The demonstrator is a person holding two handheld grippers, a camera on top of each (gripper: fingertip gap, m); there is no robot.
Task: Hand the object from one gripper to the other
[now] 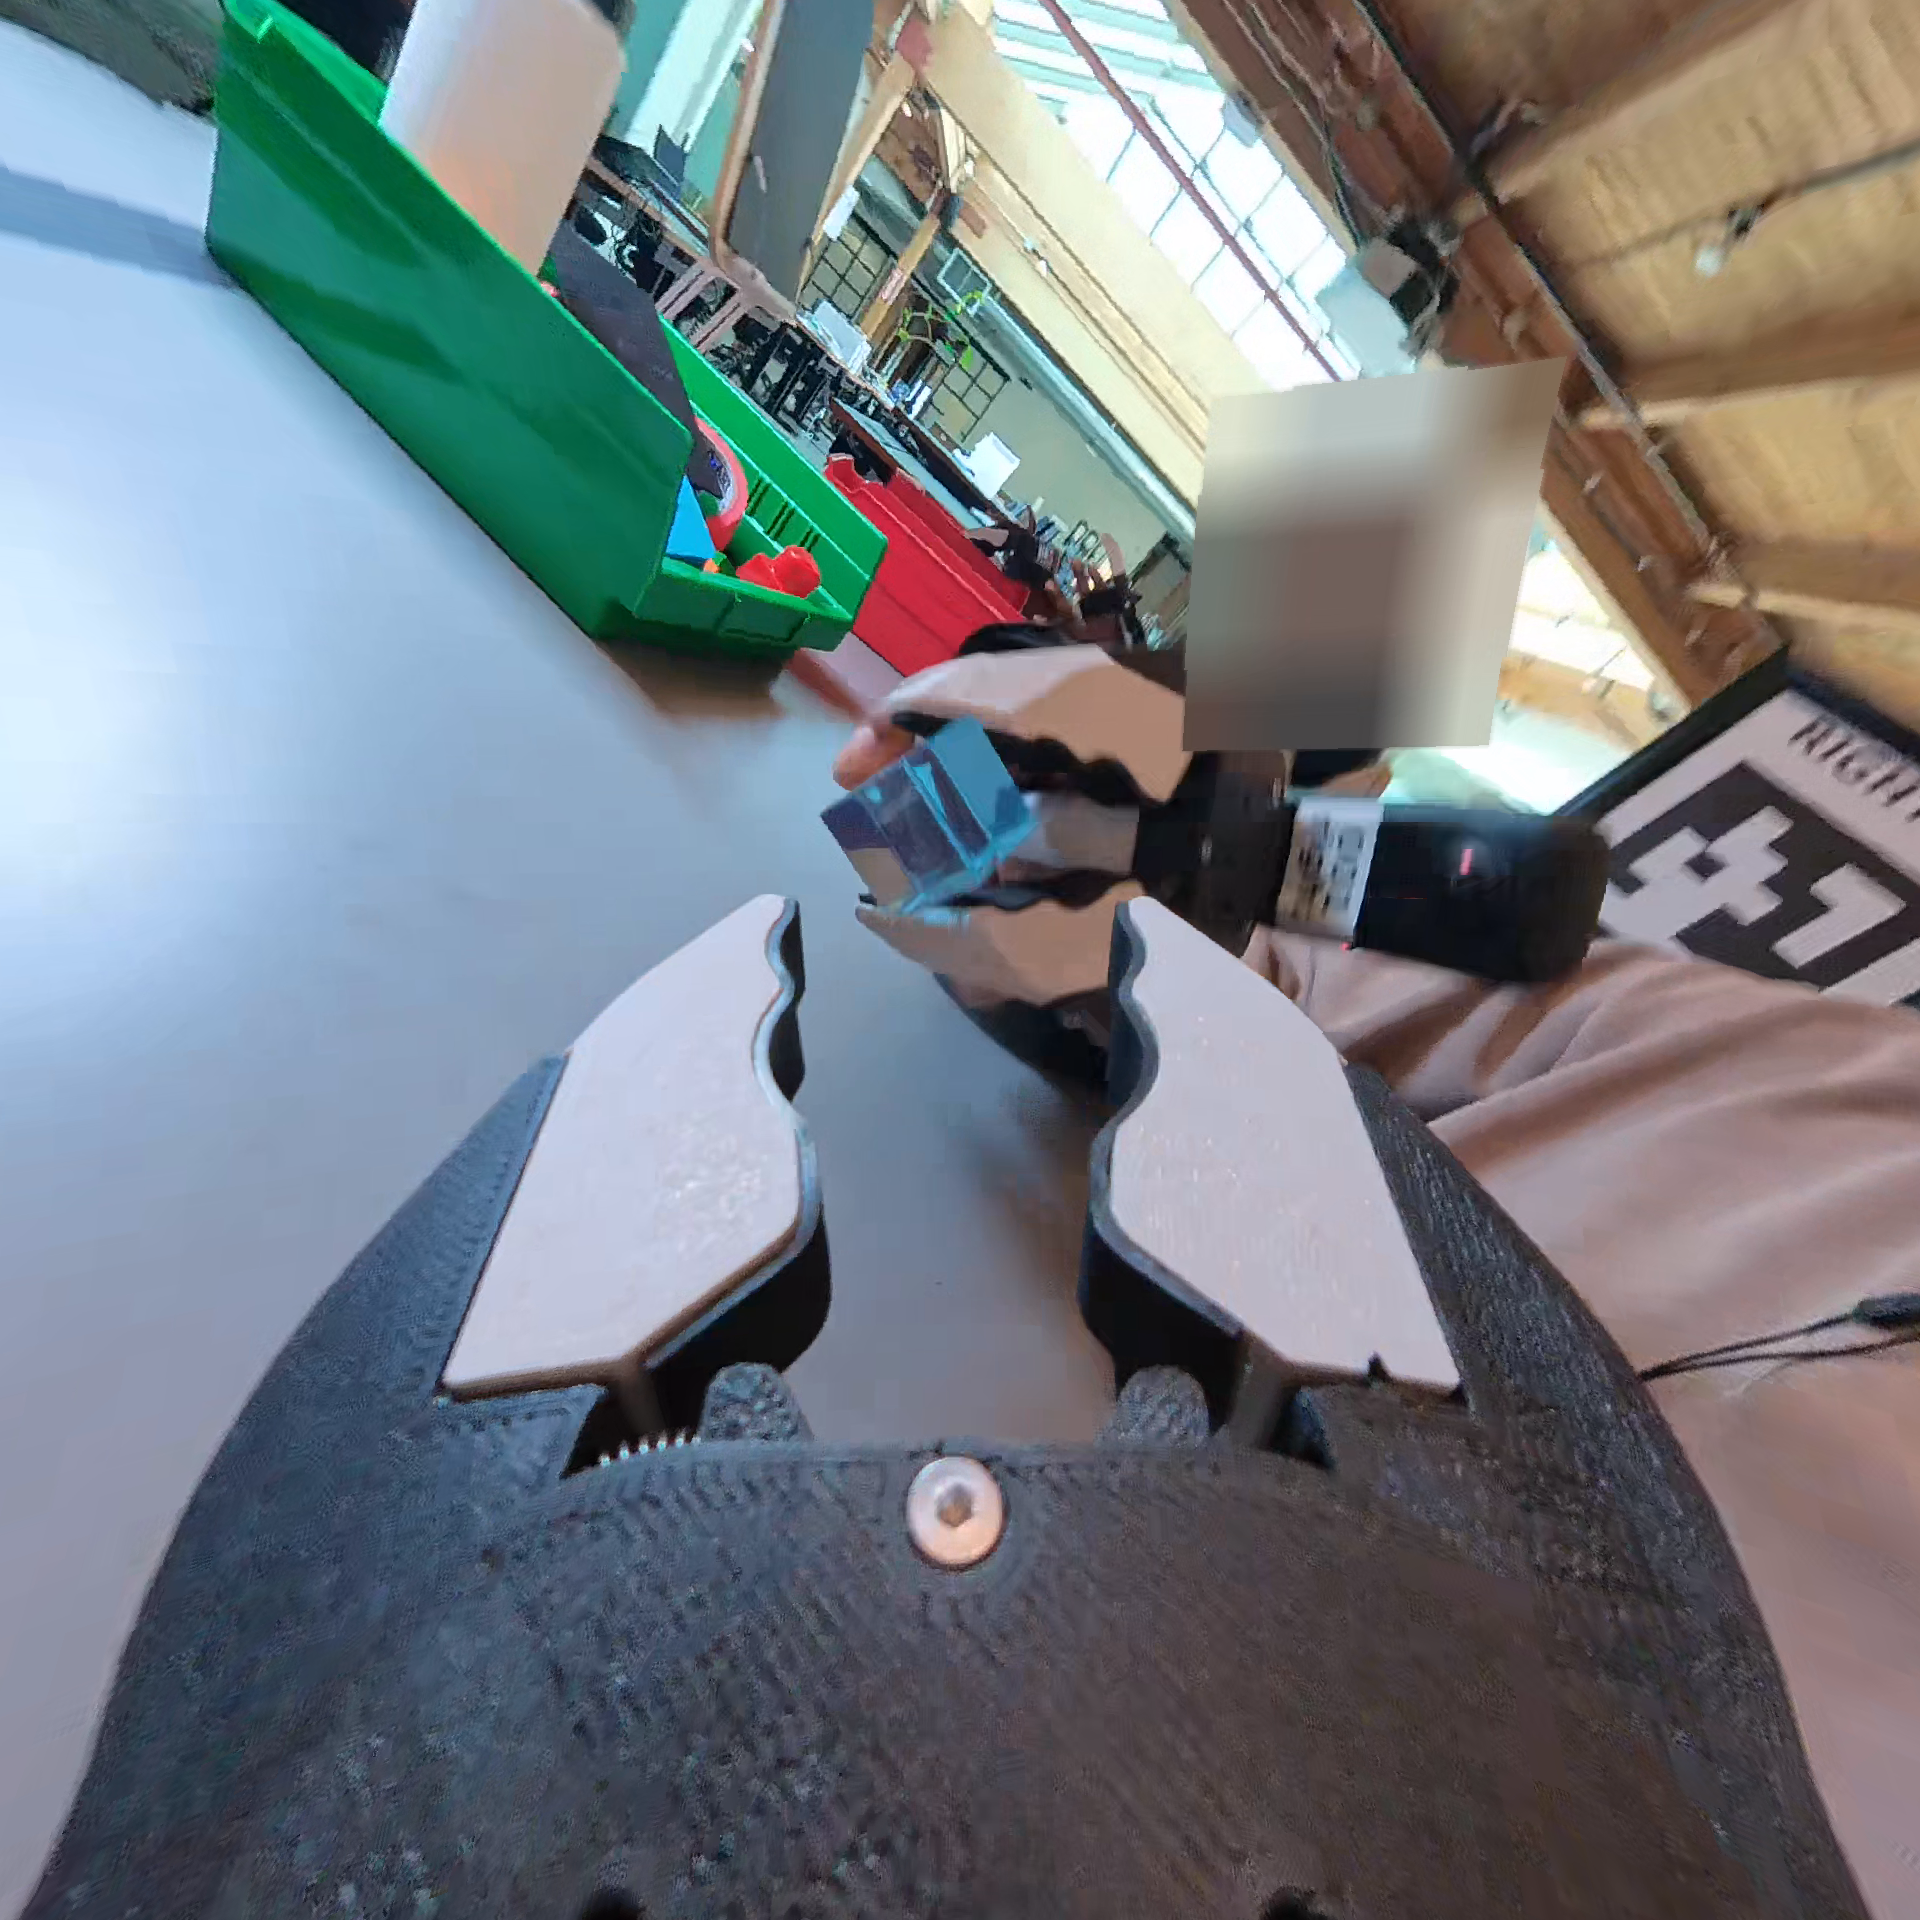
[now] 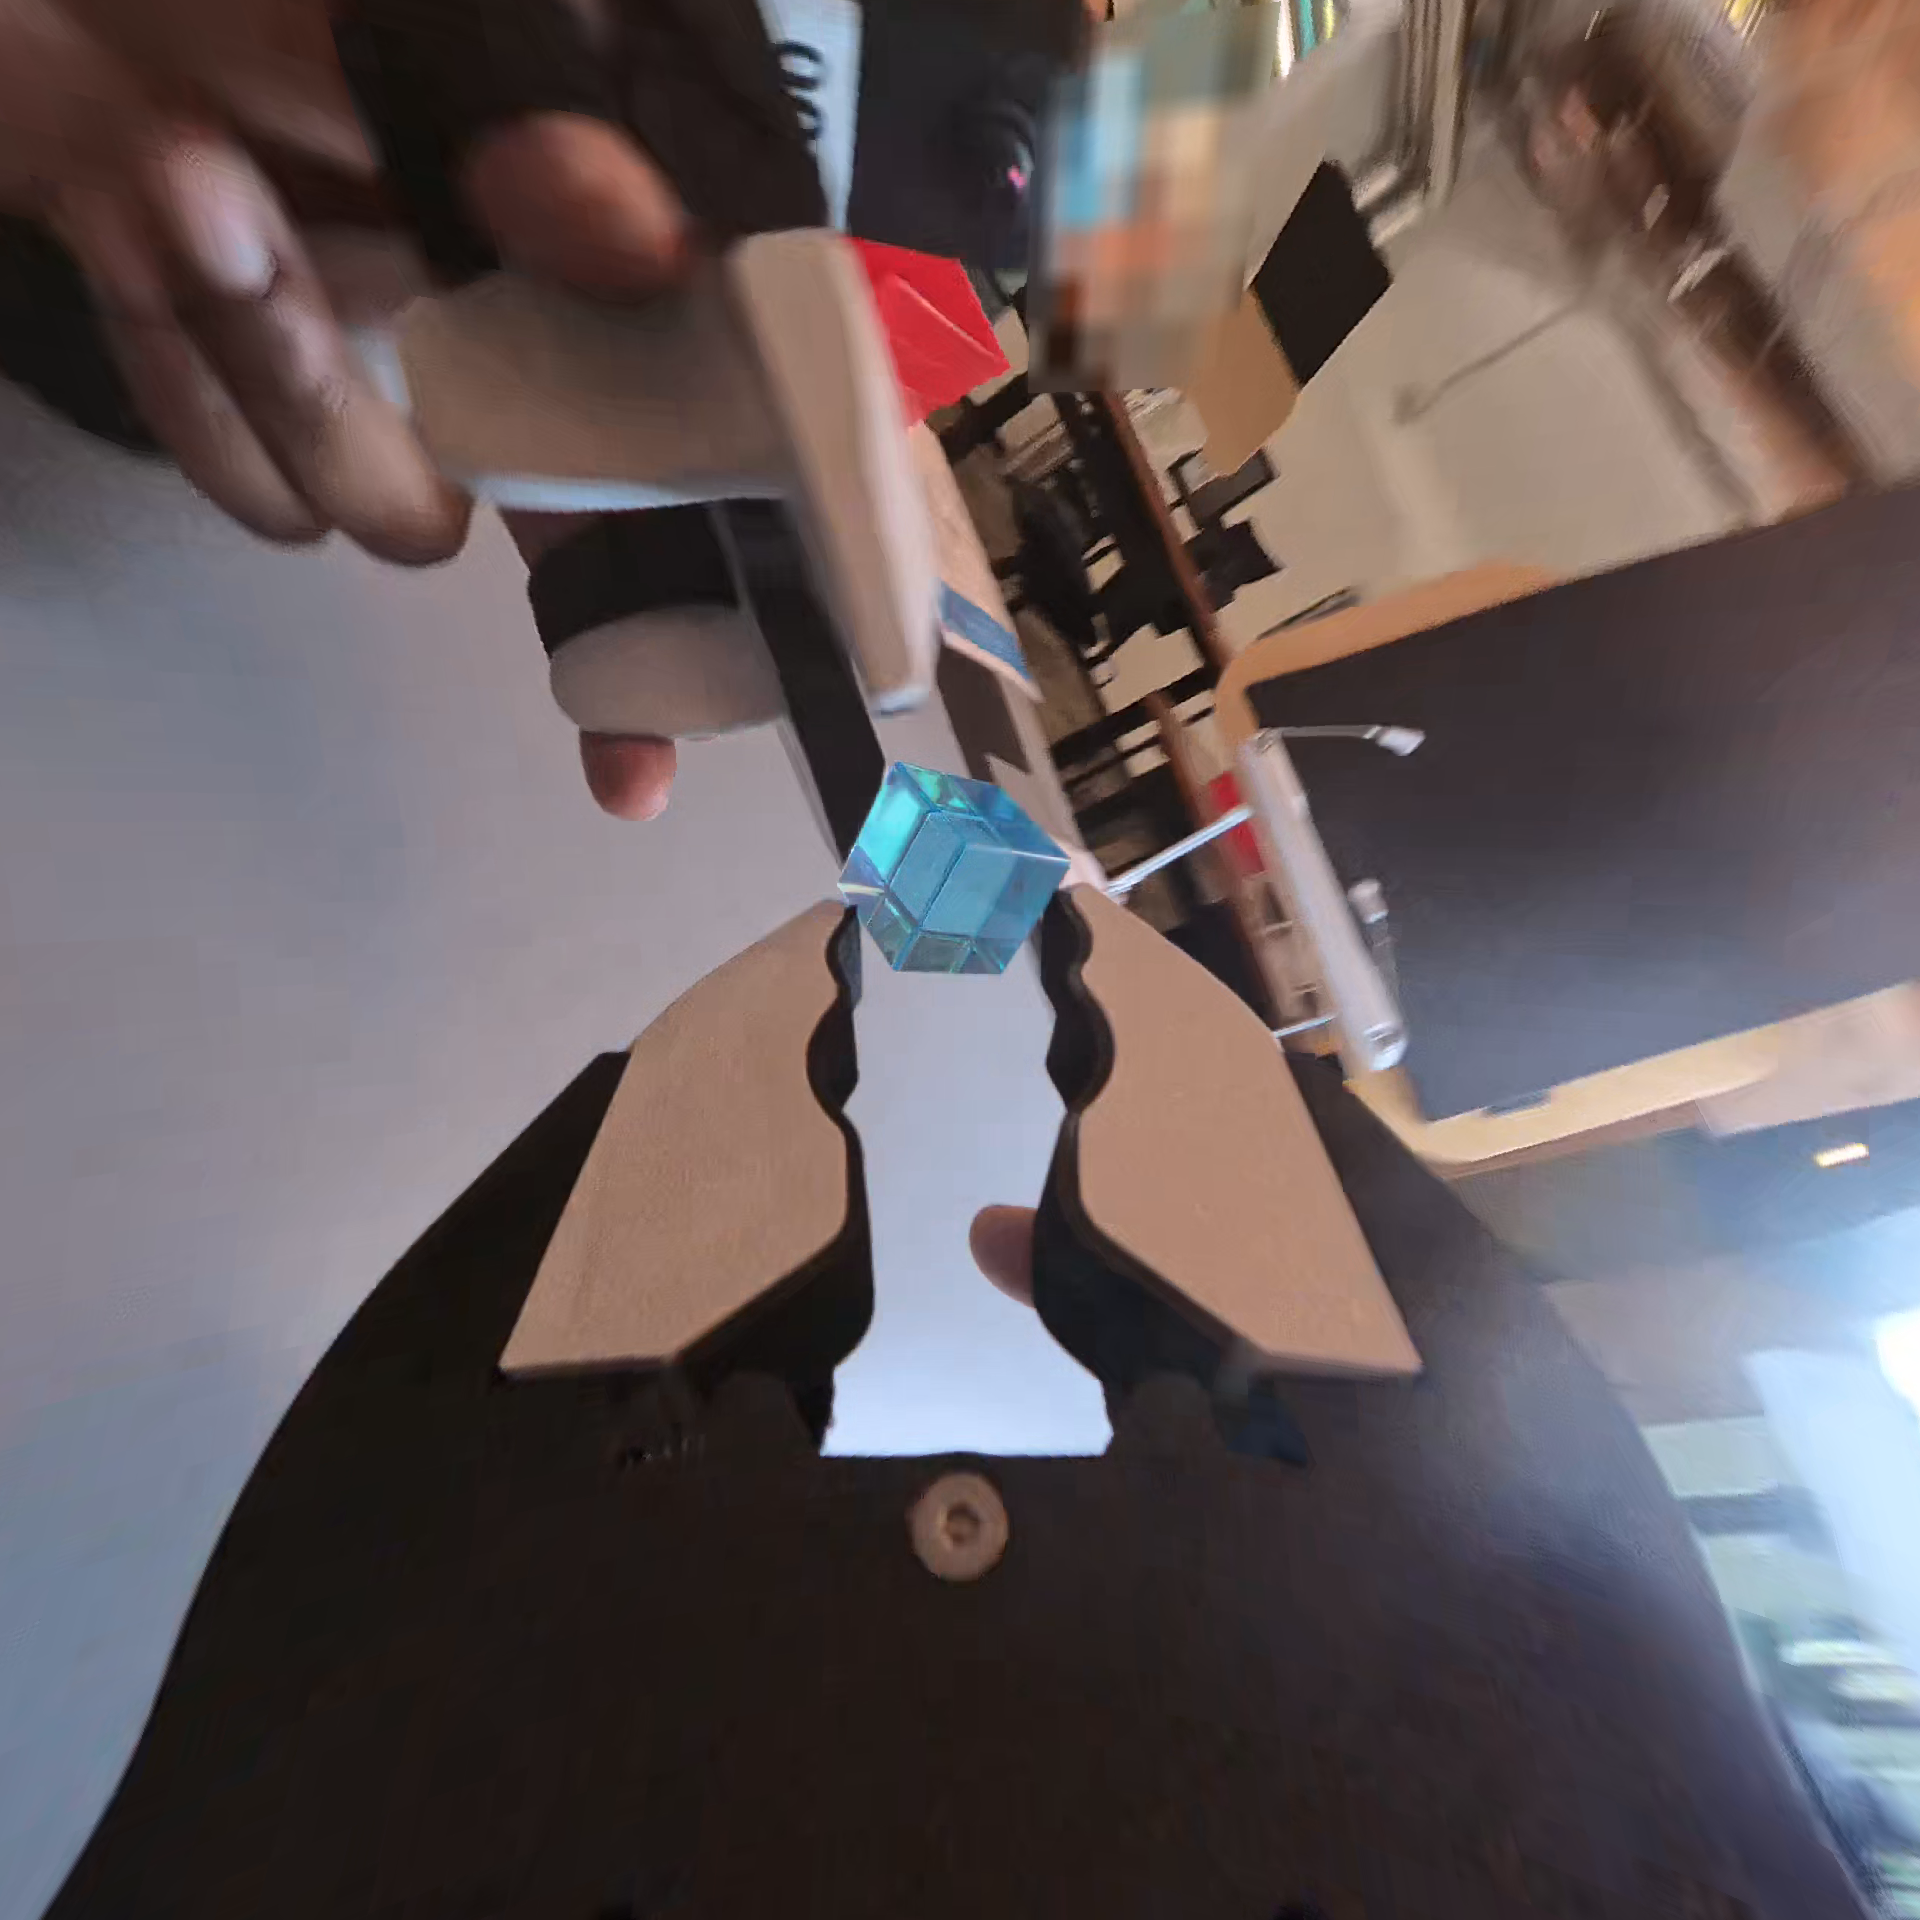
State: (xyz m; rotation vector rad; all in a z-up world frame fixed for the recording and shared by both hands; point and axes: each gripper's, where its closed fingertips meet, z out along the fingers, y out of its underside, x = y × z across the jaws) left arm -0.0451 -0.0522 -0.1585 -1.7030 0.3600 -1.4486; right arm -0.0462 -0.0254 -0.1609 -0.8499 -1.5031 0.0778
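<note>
A clear blue cube (image 2: 951, 883) is pinched between the tips of my right gripper (image 2: 956, 912), which is shut on it and holds it above the grey table (image 2: 260, 935). In the left wrist view the same cube (image 1: 930, 821) shows in the right gripper (image 1: 860, 844), which comes in from the right. My left gripper (image 1: 958, 916) is open and empty, with its tips just short of the cube and a little below it. The left gripper also shows blurred at the upper left of the right wrist view (image 2: 852, 499), held by a hand.
A green bin (image 1: 436, 343) with small toys and a white roll (image 1: 499, 125) stands on the grey table (image 1: 260, 831) at the back left. A red bin (image 1: 925, 582) sits behind it. A person's beige sleeve (image 1: 1662, 1143) lies at the right. Both grippers' tips are close together, under 4 cm apart.
</note>
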